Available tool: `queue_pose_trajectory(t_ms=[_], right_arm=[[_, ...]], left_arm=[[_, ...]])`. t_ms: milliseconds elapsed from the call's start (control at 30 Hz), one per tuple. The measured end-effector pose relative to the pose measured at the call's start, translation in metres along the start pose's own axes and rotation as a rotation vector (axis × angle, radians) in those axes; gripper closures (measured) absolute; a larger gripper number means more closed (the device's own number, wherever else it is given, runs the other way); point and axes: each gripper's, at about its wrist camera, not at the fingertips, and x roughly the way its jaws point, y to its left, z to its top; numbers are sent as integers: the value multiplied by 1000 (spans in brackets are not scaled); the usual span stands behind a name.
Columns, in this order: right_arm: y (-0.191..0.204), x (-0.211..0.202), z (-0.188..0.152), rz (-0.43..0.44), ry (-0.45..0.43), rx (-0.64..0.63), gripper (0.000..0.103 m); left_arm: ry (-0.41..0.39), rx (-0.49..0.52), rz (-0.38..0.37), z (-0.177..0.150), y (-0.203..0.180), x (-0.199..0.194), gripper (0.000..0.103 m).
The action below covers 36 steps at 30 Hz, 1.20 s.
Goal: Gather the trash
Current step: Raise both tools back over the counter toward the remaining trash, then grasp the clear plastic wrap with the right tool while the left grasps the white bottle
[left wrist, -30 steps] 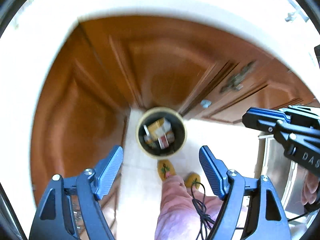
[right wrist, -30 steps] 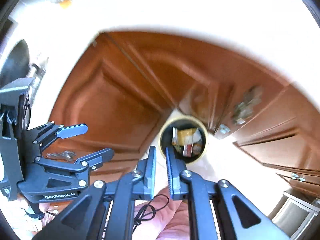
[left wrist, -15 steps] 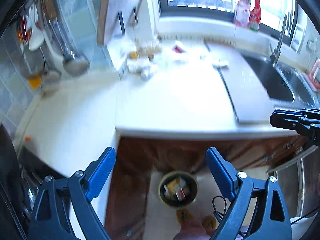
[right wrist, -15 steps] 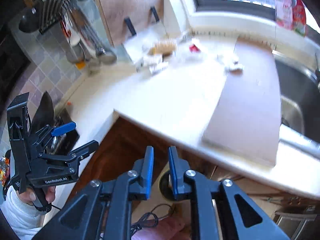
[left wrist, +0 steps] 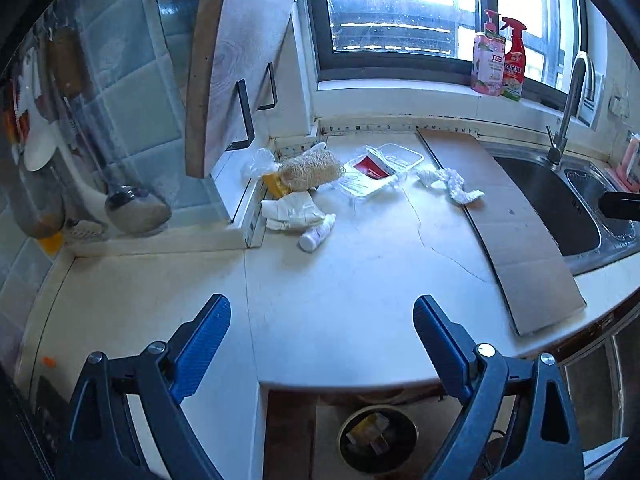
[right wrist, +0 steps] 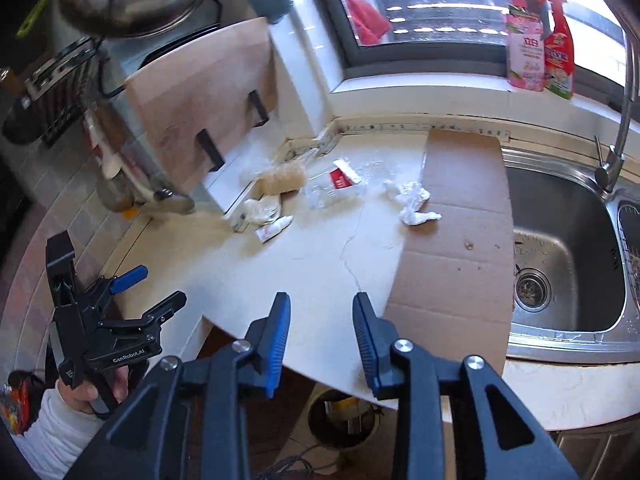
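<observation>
Trash lies at the back of the white counter (left wrist: 360, 272): crumpled white tissue (left wrist: 450, 182) (right wrist: 414, 202), a clear plastic tray with a red label (left wrist: 370, 172) (right wrist: 336, 184), a small white bottle (left wrist: 317, 234) (right wrist: 274, 230), crumpled white wrappers (left wrist: 294, 210) and a loofah (left wrist: 310, 168). A round bin (left wrist: 378, 438) (right wrist: 344, 420) holding trash stands on the floor below the counter edge. My left gripper (left wrist: 322, 344) is open and empty over the counter front. My right gripper (right wrist: 322, 332) is open and empty, and the left gripper shows at its left (right wrist: 132, 296).
A cardboard sheet (left wrist: 500, 216) (right wrist: 460, 240) lies beside the steel sink (right wrist: 560, 248) with its faucet (left wrist: 568, 108). A wooden board (left wrist: 236, 60) leans at the back left. Two spray bottles (left wrist: 498, 56) stand on the windowsill. Ladles (left wrist: 132, 204) hang at left.
Both grippers have swung up from the bin on the floor to face the counter. The right gripper has opened from nearly shut. The left has stayed open.
</observation>
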Motion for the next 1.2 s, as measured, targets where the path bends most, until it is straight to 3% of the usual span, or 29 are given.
queue_pose_trajectory(t_ms=[267, 467, 600, 867, 967, 1100, 1167, 1200], right_arm=[[-35, 53, 55, -85, 84, 53, 70], [-72, 126, 94, -60, 153, 109, 70], [-98, 177, 109, -73, 188, 142, 70], [-115, 237, 117, -131, 207, 132, 71], [-103, 244, 112, -122, 174, 69, 71], [-87, 251, 104, -70, 201, 7, 71], [-80, 257, 100, -56, 228, -19, 89], [-76, 259, 97, -45, 244, -32, 90]], left_arm=[[-1, -77, -30, 26, 12, 76, 11], [53, -96, 43, 44, 13, 138, 11], [75, -31, 110, 54, 7, 175, 11], [151, -77, 75, 56, 18, 219, 12], [178, -96, 56, 53, 21, 231, 12], [190, -118, 26, 50, 23, 239, 15], [192, -129, 16, 49, 23, 243, 20], [194, -134, 12, 48, 22, 244, 25]])
